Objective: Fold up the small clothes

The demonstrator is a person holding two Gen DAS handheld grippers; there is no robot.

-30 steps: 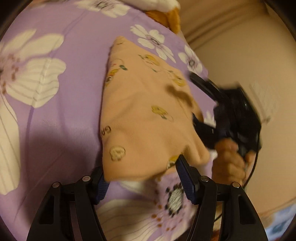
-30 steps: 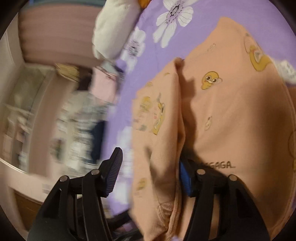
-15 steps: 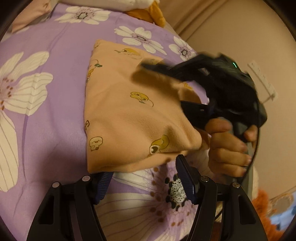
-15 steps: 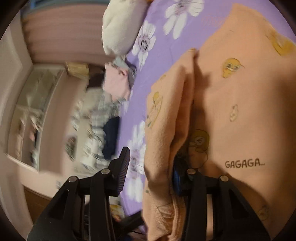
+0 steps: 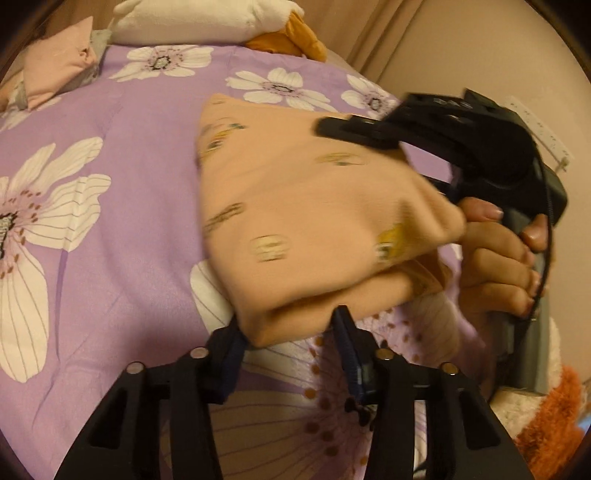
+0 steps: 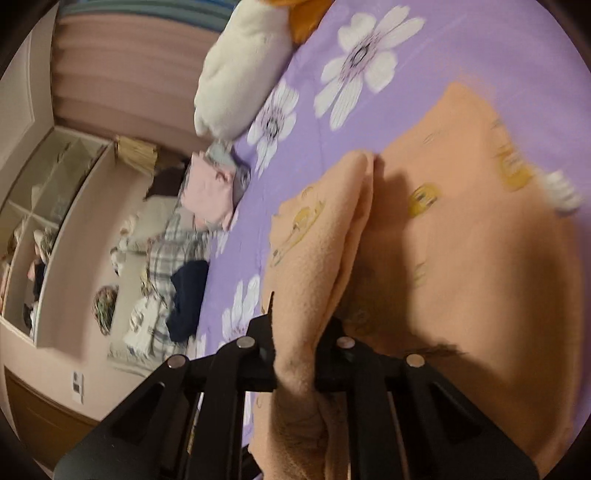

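Note:
A small peach garment with yellow cartoon prints lies folded on the purple flowered bedspread. My left gripper has its jaws closing around the garment's near folded corner, which sits between the fingers. In the right wrist view my right gripper is shut on a thick folded edge of the same garment. The right gripper's black body and the hand holding it show at the garment's right side in the left wrist view.
A white and orange plush toy and a pink folded cloth lie at the bed's far end. The right wrist view shows a pile of clothes and shelves beyond the bed edge. A wall stands on the right.
My right gripper has closed on the garment's folded edge. My left gripper's jaws have narrowed around the near corner, and the garment has shifted toward it.

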